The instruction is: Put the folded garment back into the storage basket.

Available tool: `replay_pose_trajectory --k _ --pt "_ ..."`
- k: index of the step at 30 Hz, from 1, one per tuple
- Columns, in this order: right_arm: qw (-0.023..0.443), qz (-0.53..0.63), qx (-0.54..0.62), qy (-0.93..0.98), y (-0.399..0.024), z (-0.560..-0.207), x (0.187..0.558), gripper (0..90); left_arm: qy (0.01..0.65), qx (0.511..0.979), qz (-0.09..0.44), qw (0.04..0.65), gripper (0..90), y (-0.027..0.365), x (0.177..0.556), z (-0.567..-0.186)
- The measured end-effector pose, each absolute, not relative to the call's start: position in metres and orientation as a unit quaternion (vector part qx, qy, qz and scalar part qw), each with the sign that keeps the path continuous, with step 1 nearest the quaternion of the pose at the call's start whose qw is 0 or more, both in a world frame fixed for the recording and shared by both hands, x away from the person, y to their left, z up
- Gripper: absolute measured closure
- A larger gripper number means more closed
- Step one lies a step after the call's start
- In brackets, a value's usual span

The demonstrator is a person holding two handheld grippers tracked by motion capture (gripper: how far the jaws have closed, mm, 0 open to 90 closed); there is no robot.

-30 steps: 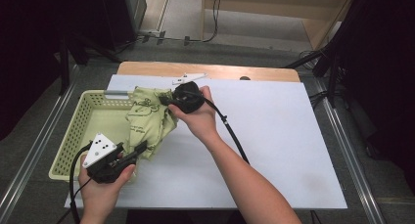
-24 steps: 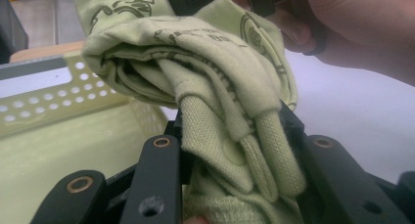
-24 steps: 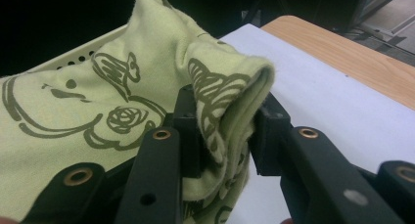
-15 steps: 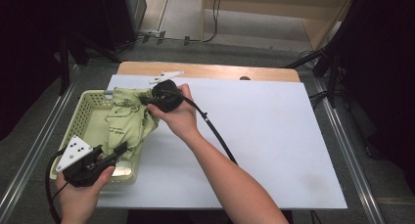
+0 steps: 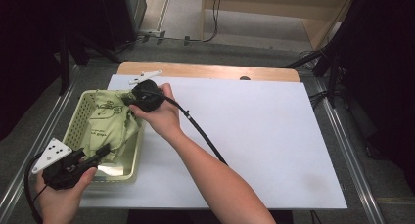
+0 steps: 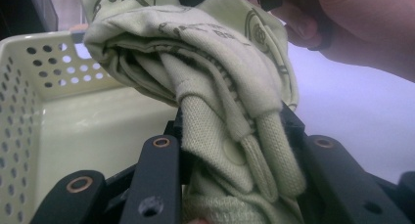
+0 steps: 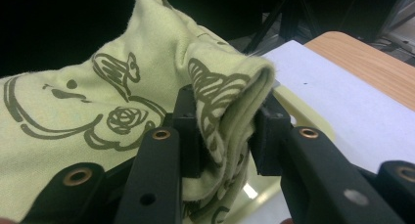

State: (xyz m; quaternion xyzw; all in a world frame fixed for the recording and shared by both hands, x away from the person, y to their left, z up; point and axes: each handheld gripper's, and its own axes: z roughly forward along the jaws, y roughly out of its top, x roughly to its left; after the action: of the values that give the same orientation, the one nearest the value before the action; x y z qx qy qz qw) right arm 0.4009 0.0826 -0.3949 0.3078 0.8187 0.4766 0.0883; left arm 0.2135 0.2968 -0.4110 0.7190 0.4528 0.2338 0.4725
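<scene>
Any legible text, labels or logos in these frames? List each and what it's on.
None can be read.
Green cloth: dark printed lettering, too small in the high view, folded and cut off in the left gripper view.
Same cloth, right gripper view: a drawn rose and line figure, no words.
Basket, white plate: holes, no lettering.

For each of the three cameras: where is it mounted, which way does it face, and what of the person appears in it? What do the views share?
High view: fixed above the person's side, looking forward and down on the table; both forearms, the left gripper and the right gripper show.
Left gripper view: rides the left gripper, looks along its jaws at the clamped green garment and cream basket; the other hand shows.
Right gripper view: rides the right gripper, facing the garment fold between its jaws.
Shared: all show the garment and basket.
</scene>
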Motion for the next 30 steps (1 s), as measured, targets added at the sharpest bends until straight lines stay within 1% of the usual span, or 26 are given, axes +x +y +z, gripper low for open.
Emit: replay_pose_trajectory --k 7,8,9,10,11,12,13,14,16,17,18,19,20,21,22,23,24,30 --pt "0.085 0.474 0.306 0.821 0.099 -0.398 0.405 66.6 0.463 0.717 0.224 0.471 64.3 0.311 0.217 -0.413" --pt "0.083 0.474 0.308 0.821 0.102 -0.399 0.406 66.5 0.472 0.722 0.200 0.464 63.2 0.316 0.223 -0.415" --pt "0.082 0.471 0.311 0.821 0.105 -0.401 0.408 65.4 0.483 0.725 0.193 0.451 60.5 0.318 0.226 -0.417" --pt "0.089 0.468 0.318 0.820 0.108 -0.404 0.410 63.2 0.494 0.726 0.196 0.436 54.0 0.319 0.229 -0.418" --pt "0.091 0.462 0.330 0.819 0.110 -0.406 0.411 57.4 0.507 0.728 0.203 0.415 43.0 0.319 0.233 -0.420" --pt "0.096 0.457 0.337 0.818 0.113 -0.410 0.414 47.2 0.521 0.726 0.207 0.398 29.1 0.319 0.235 -0.423" --pt "0.091 0.455 0.342 0.817 0.115 -0.413 0.416 36.3 0.524 0.729 0.206 0.391 18.3 0.320 0.235 -0.424" --pt "0.088 0.453 0.346 0.817 0.115 -0.416 0.418 29.2 0.523 0.728 0.205 0.393 10.4 0.320 0.235 -0.425" --pt "0.083 0.457 0.344 0.816 0.113 -0.417 0.420 18.3 0.515 0.723 0.203 0.413 3.8 0.320 0.230 -0.425" --pt "0.088 0.456 0.342 0.817 0.111 -0.417 0.419 13.6 0.509 0.725 0.199 0.419 1.4 0.320 0.229 -0.425" --pt "0.091 0.454 0.341 0.818 0.110 -0.416 0.419 10.7 0.500 0.726 0.194 0.429 0.6 0.320 0.228 -0.424" --pt "0.093 0.453 0.339 0.820 0.108 -0.415 0.418 9.8 0.495 0.723 0.194 0.440 0.0 0.320 0.227 -0.423" --pt "0.092 0.453 0.340 0.819 0.106 -0.414 0.417 7.0 0.493 0.720 0.195 0.448 0.0 0.320 0.226 -0.421" --pt "0.089 0.457 0.332 0.820 0.103 -0.412 0.416 1.8 0.491 0.718 0.194 0.453 0.0 0.319 0.226 -0.419" --pt "0.087 0.461 0.324 0.822 0.101 -0.410 0.414 0.0 0.488 0.716 0.197 0.458 0.0 0.318 0.225 -0.417" --pt "0.087 0.465 0.317 0.822 0.098 -0.409 0.412 0.0 0.483 0.716 0.204 0.461 0.0 0.316 0.225 -0.415" --pt "0.095 0.465 0.315 0.822 0.094 -0.407 0.409 0.0 0.479 0.718 0.203 0.462 0.0 0.314 0.225 -0.414" --pt "0.110 0.474 0.314 0.816 0.071 -0.403 0.400 0.0 0.464 0.720 0.206 0.472 0.0 0.297 0.227 -0.413"
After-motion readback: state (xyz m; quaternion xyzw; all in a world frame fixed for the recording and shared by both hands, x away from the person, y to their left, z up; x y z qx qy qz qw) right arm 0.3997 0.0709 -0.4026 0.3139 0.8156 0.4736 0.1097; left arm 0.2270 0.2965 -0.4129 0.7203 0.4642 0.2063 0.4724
